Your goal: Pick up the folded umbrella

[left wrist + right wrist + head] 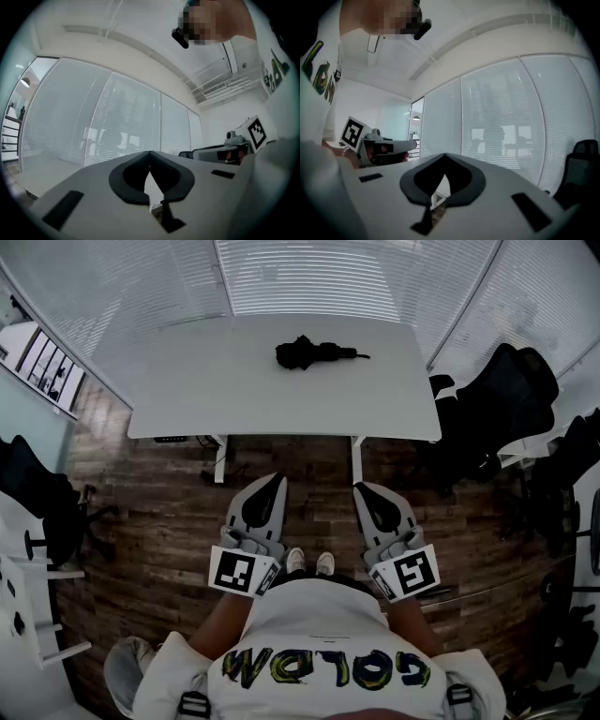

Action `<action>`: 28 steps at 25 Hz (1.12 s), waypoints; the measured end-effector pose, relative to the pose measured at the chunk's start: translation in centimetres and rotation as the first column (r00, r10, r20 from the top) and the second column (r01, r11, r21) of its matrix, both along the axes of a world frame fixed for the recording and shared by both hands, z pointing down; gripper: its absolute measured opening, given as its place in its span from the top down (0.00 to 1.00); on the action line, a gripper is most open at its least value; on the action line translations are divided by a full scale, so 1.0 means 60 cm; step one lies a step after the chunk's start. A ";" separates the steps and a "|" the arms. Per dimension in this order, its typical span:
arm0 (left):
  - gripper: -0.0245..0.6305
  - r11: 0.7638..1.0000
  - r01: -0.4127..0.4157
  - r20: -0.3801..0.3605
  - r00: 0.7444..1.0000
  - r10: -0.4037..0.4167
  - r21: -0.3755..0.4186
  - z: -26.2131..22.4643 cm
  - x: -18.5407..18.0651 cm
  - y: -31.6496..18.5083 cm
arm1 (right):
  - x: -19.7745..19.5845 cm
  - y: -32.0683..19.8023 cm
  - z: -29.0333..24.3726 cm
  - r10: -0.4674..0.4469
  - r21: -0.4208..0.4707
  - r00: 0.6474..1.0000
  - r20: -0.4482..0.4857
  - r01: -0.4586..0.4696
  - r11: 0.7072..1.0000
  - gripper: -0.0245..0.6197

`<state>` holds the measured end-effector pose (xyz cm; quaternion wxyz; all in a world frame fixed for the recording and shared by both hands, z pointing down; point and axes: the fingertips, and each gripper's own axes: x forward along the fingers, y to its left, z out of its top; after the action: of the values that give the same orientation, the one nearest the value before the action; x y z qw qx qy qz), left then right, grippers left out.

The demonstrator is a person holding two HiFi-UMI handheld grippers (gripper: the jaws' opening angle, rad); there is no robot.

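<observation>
The folded black umbrella [307,352] lies on the far middle of the white table [206,390], its handle pointing right. Both grippers hang low near the person's waist, well short of the table's near edge and far from the umbrella. My left gripper [277,478] is shut with nothing between its jaws, whose tips meet in the left gripper view [150,153]. My right gripper [362,487] is shut and empty too, tips touching in the right gripper view [444,155]. Neither gripper view shows the umbrella.
Black office chairs [506,399] crowd the table's right end. Another dark chair [37,507] and a white rack [28,615] stand at the left. Glass walls with white blinds [356,277] enclose the table. Wooden floor [169,512] lies between me and the table.
</observation>
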<state>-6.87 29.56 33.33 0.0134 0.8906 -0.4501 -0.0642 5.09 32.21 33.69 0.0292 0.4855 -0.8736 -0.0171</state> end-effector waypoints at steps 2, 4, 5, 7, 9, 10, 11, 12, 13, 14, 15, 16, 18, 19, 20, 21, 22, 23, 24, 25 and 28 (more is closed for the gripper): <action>0.95 1.000 -0.001 -0.002 1.000 0.001 -0.002 0.002 0.000 -0.002 | 0.001 -0.003 -0.003 0.007 0.008 1.000 0.011 -0.007 1.000 0.95; 0.95 1.000 0.000 -0.002 1.000 0.000 -0.002 0.003 -0.003 -0.005 | -0.001 -0.005 -0.007 0.007 0.017 1.000 0.024 -0.008 1.000 0.95; 0.95 1.000 0.000 -0.004 1.000 0.000 -0.001 0.002 -0.006 -0.006 | -0.004 -0.006 -0.008 0.005 0.020 1.000 0.028 -0.005 1.000 0.95; 0.95 1.000 0.001 -0.007 1.000 -0.001 -0.001 0.001 -0.013 -0.010 | -0.011 -0.010 -0.008 0.002 0.020 1.000 0.029 -0.003 1.000 0.95; 0.95 1.000 0.000 -0.007 1.000 0.000 0.000 0.000 -0.023 -0.014 | -0.019 -0.015 -0.009 0.004 0.017 0.999 0.033 -0.004 1.000 0.95; 0.95 1.000 -0.001 -0.007 1.000 0.001 0.000 0.000 -0.029 -0.015 | -0.025 -0.018 -0.009 0.005 0.016 0.999 0.033 -0.005 1.000 0.95; 0.95 1.000 -0.002 -0.007 1.000 0.002 0.001 0.000 -0.036 -0.017 | -0.032 -0.020 -0.008 0.005 0.016 0.999 0.032 -0.005 1.000 0.95; 0.95 1.000 -0.001 -0.008 1.000 0.001 0.002 0.000 -0.044 -0.019 | -0.039 -0.022 -0.008 0.003 0.016 1.000 0.030 -0.004 1.000 0.95; 0.95 1.000 -0.001 -0.009 1.000 0.001 0.001 0.001 -0.052 -0.021 | -0.047 -0.024 -0.007 0.001 0.016 1.000 0.028 -0.002 1.000 0.95; 0.95 1.000 -0.001 -0.010 1.000 0.001 0.000 0.002 -0.059 -0.023 | -0.055 -0.026 -0.006 0.000 0.017 1.000 0.028 0.000 1.000 0.95; 0.95 1.000 -0.001 -0.012 1.000 0.001 -0.004 0.004 -0.066 -0.024 | -0.063 -0.027 -0.005 -0.001 0.017 1.000 0.028 0.001 1.000 0.95; 0.95 1.000 -0.003 -0.013 1.000 0.003 -0.007 0.005 -0.073 -0.024 | -0.070 -0.028 -0.004 -0.001 0.016 1.000 0.028 0.000 1.000 0.95; 0.95 1.000 -0.008 -0.010 1.000 0.008 -0.011 0.009 -0.085 -0.026 | -0.082 -0.031 0.000 0.003 0.012 1.000 0.029 -0.003 1.000 0.95; 0.95 1.000 -0.011 -0.007 1.000 0.011 -0.014 0.011 -0.089 -0.028 | -0.087 -0.034 0.001 0.006 0.010 1.000 0.029 -0.006 1.000 0.95; 0.95 1.000 -0.014 -0.005 1.000 0.014 -0.017 0.013 -0.092 -0.031 | -0.091 -0.037 0.001 0.007 0.007 1.000 0.030 -0.007 1.000 0.95; 0.95 1.000 -0.015 -0.004 1.000 0.015 -0.020 0.014 -0.095 -0.034 | -0.094 -0.040 0.001 0.006 0.006 1.000 0.029 -0.006 1.000 0.95; 0.95 1.000 -0.016 -0.005 1.000 0.016 -0.022 0.015 -0.097 -0.037 | -0.096 -0.043 0.001 0.004 0.005 1.000 0.026 -0.004 1.000 0.95; 0.95 1.000 -0.015 -0.006 1.000 0.015 -0.023 0.016 -0.098 -0.040 | -0.097 -0.046 0.002 0.002 0.004 1.000 0.022 -0.002 1.000 0.95; 0.95 1.000 -0.015 -0.006 1.000 0.014 -0.024 0.016 -0.098 -0.043 | -0.098 -0.049 0.002 0.000 0.004 1.000 0.019 0.000 1.000 0.95; 0.95 1.000 -0.014 -0.007 1.000 0.013 -0.023 0.016 -0.098 -0.046 | -0.098 -0.052 0.003 -0.001 0.004 1.000 0.017 0.000 1.000 0.95; 0.95 1.000 -0.011 -0.006 1.000 0.011 -0.022 0.017 -0.095 -0.054 | -0.097 -0.062 0.006 -0.007 0.005 1.000 0.022 0.007 1.000 0.95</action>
<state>-12.58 26.30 34.38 0.0247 0.8927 -0.4458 -0.0617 -0.73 28.47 34.07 0.0183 0.4827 -0.8755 -0.0140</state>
